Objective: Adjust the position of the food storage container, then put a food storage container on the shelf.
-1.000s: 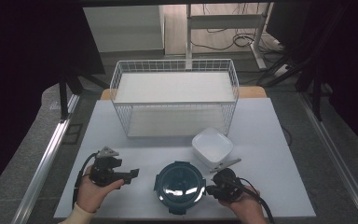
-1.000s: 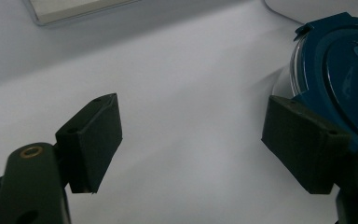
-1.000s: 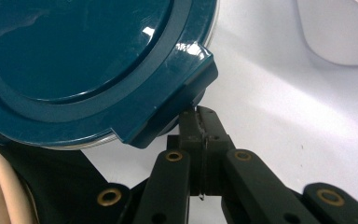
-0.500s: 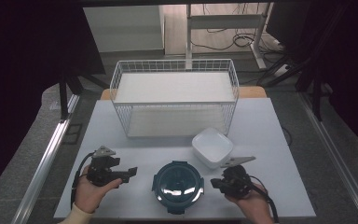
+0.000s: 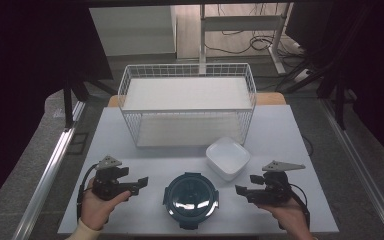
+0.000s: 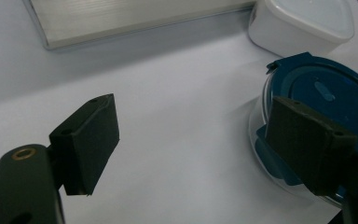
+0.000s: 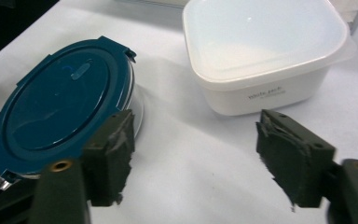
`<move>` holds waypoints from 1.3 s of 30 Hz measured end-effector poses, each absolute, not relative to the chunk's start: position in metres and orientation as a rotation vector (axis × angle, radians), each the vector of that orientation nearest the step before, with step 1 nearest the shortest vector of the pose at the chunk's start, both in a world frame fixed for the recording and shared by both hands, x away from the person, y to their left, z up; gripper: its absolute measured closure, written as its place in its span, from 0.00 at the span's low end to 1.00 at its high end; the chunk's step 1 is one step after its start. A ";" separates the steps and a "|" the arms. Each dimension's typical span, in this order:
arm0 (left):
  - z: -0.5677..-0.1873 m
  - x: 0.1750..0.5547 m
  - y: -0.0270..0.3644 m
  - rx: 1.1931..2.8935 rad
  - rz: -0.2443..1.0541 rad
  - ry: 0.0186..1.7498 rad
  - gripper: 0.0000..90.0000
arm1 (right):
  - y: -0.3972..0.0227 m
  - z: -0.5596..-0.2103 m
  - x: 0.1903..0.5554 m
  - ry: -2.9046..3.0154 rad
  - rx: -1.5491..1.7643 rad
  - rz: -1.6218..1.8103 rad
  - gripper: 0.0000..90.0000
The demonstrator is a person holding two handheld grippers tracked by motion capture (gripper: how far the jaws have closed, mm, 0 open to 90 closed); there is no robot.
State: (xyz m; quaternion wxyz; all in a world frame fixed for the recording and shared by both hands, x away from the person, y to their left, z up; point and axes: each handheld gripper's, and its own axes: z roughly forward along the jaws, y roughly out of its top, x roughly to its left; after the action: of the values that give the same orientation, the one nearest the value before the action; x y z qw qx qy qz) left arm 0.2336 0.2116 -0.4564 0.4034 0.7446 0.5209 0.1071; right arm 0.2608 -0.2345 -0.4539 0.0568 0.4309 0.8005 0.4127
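Observation:
A round clear container with a dark blue lid (image 5: 191, 195) sits near the table's front edge, between my two grippers. Behind it to the right stands a white square lidded container (image 5: 228, 157). My left gripper (image 5: 142, 181) rests in a hand left of the round container, open, with bare table between its pads (image 6: 89, 140). My right gripper (image 5: 240, 191) is held to the right of the round container (image 7: 58, 105). Its jaws have just been opening and stand wide with nothing between them. The white container (image 7: 261, 51) lies just beyond its fingertips.
A white wire basket (image 5: 187, 107) stands at the back middle of the white table (image 5: 300, 145). Its metal base plate (image 6: 121, 18) appears at the top of the left gripper view. Dark floor and metal rails flank the table on both sides.
My right gripper has drawn back to the right and slightly up, away from the round container, and its jaws have opened. The left gripper has stayed put.

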 end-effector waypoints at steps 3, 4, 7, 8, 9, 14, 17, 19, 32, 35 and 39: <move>-0.457 0.234 0.211 1.881 0.261 1.309 0.19 | -0.234 -0.455 0.263 2.439 1.283 1.264 0.27; -0.458 0.234 0.211 1.877 0.255 1.306 0.19 | -0.234 -0.455 0.263 2.438 1.275 1.264 0.27; -0.457 0.233 0.212 1.863 0.265 1.299 0.20 | -0.234 -0.455 0.264 2.416 1.266 1.264 0.26; -0.457 0.233 0.212 1.863 0.263 1.295 0.20 | -0.235 -0.456 0.265 2.409 1.268 1.268 0.26; -0.457 0.233 0.213 1.861 0.265 1.294 0.20 | -0.235 -0.456 0.265 2.410 1.265 1.268 0.26; -0.454 0.230 0.214 1.851 0.247 1.288 0.19 | -0.236 -0.456 0.265 2.403 1.261 1.286 0.25; -0.451 0.228 0.214 1.823 0.246 1.288 0.19 | -0.233 -0.454 0.264 2.411 1.259 1.310 0.24; -0.450 0.226 0.214 1.818 0.240 1.285 0.18 | -0.231 -0.454 0.263 2.417 1.265 1.317 0.23; -0.458 0.224 0.200 1.845 0.091 1.245 0.16 | -0.210 -0.450 0.263 2.480 1.225 1.311 0.22; -0.460 0.224 0.196 1.858 0.070 1.235 0.16 | -0.204 -0.443 0.268 2.480 1.223 1.355 0.22; -0.462 0.224 0.193 1.866 0.047 1.228 0.16 | -0.191 -0.444 0.269 2.525 1.218 1.404 0.22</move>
State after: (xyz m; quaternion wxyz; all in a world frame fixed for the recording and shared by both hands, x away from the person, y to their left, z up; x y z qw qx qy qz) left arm 0.2245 0.1931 -0.4623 0.4385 0.7506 0.4939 0.0188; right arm 0.2685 -0.1911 -0.4438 0.0031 0.3886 0.8052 0.4479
